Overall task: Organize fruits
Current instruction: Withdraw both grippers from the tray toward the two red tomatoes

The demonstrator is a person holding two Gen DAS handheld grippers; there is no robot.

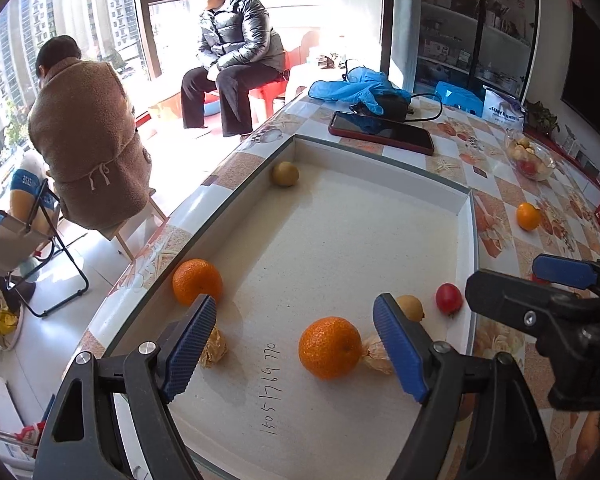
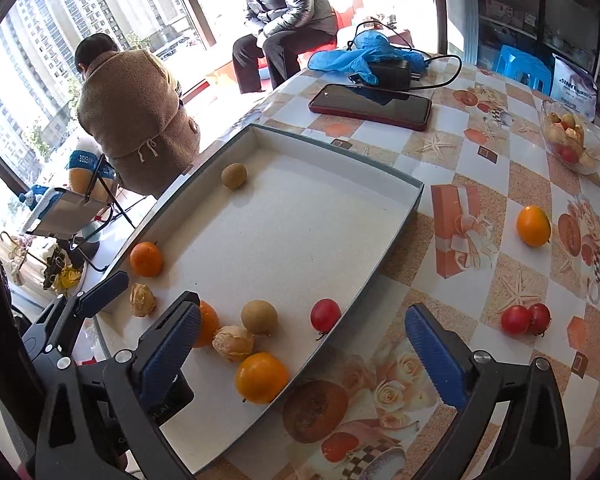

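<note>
A shallow white box lid (image 1: 380, 168) (image 2: 416, 196) lies on the patterned table. In it are two oranges (image 1: 329, 347) (image 1: 197, 281), a smooth yellow-orange fruit (image 2: 261, 377), two brown round fruits (image 1: 285, 173) (image 2: 259, 317), two papery husked fruits (image 1: 214, 347) (image 2: 233, 343) and a red cherry tomato (image 1: 449, 298) (image 2: 325, 314). Outside on the table lie an orange fruit (image 2: 533, 225) and two cherry tomatoes (image 2: 525, 319). My left gripper (image 1: 296, 344) is open and empty above the near orange. My right gripper (image 2: 304, 356) is open and empty over the lid's near right edge.
A glass bowl of fruit (image 2: 572, 142) stands at the far right. A dark phone (image 2: 370, 106), a black charger with cable (image 2: 392, 74) and a blue bag (image 2: 352, 60) lie at the table's far end. Two people sit past the left edge.
</note>
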